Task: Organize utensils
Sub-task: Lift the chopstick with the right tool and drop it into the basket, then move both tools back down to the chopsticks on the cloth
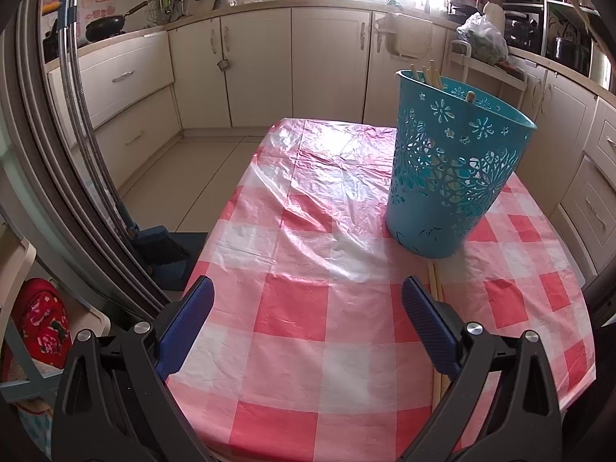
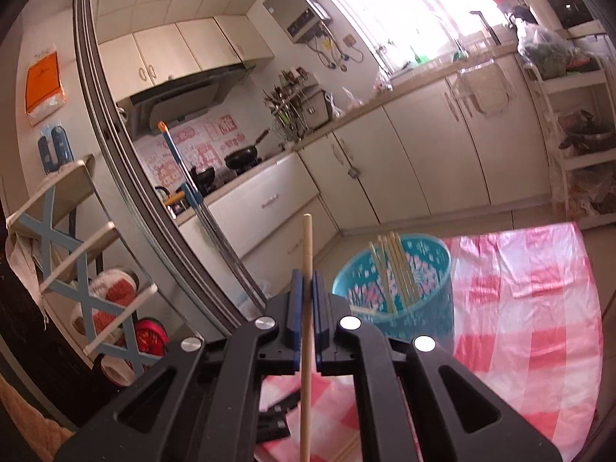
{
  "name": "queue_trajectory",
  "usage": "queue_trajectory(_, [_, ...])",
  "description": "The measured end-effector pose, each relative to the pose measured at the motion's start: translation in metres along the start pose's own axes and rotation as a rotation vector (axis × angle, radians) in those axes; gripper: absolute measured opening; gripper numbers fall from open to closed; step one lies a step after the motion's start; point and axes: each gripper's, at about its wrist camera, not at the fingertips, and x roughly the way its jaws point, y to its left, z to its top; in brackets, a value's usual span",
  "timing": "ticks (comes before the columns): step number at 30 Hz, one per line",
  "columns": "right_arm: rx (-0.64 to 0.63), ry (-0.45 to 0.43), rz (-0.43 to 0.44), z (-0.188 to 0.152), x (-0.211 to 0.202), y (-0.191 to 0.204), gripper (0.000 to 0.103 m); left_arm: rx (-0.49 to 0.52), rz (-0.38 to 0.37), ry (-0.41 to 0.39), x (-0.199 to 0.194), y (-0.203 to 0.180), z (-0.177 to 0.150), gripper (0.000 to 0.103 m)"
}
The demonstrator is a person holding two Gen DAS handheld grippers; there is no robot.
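A teal perforated basket [image 1: 454,169] stands on the red-checked tablecloth [image 1: 300,308], holding several wooden chopsticks [image 1: 431,73]. More chopsticks [image 1: 435,281] lie on the cloth in front of it, beside my left gripper's right finger. My left gripper [image 1: 308,296] is open and empty, low over the table. In the right wrist view my right gripper [image 2: 307,285] is shut on a single wooden chopstick [image 2: 307,254], held upright, above and to the left of the basket [image 2: 400,288] with its chopsticks [image 2: 392,269].
Kitchen cabinets [image 1: 261,65] and a counter run around the room. A sliding door frame [image 1: 69,161] and a blue broom [image 1: 154,238] stand left of the table. A shoe rack [image 2: 77,250] is at the left. A shelf unit [image 2: 577,115] stands at the right.
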Motion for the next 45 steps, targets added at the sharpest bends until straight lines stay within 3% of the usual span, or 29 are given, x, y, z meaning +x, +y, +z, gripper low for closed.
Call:
queue_trajectory(6, [-0.039,-0.183,-0.074,0.046,0.032,0.008,0.006,0.002,0.000,0.012,0.005,-0.001,-0.003,0.094])
queue_trajectory(11, [-0.101,-0.256,-0.229,0.050,0.063,-0.001,0.006,-0.011,-0.008,0.023,0.009,0.002,-0.004,0.094])
queue_trajectory(17, [-0.134,-0.175,-0.353,0.023,0.094,-0.025,0.006,-0.031,-0.018,0.029,0.013,0.007,-0.004,0.094])
queue_trajectory(24, [-0.172,-0.051,-0.368,-0.008,0.101,-0.027,0.007,-0.043,-0.020,0.036,0.016,0.009,-0.005,0.094])
queue_trajectory(27, [-0.183,-0.027,-0.378,-0.016,0.092,-0.025,0.015,-0.045,-0.017,0.037,0.016,0.010,-0.005,0.094])
queue_trajectory(33, [-0.160,-0.037,-0.374,-0.037,0.041,-0.006,0.020,-0.055,-0.013,0.042,0.017,0.013,-0.006,0.094])
queue_trajectory(35, [-0.141,0.014,-0.375,-0.057,0.029,-0.001,0.027,-0.059,-0.012,0.043,0.017,0.013,-0.006,0.094])
queue_trajectory(41, [-0.015,0.398,-0.407,-0.150,0.058,-0.022,0.027,-0.082,-0.016,0.055,0.018,0.015,-0.009,0.094])
queue_trajectory(45, [0.003,0.487,-0.437,-0.169,0.082,-0.033,0.024,-0.072,-0.015,0.045,0.013,0.014,-0.010,0.094])
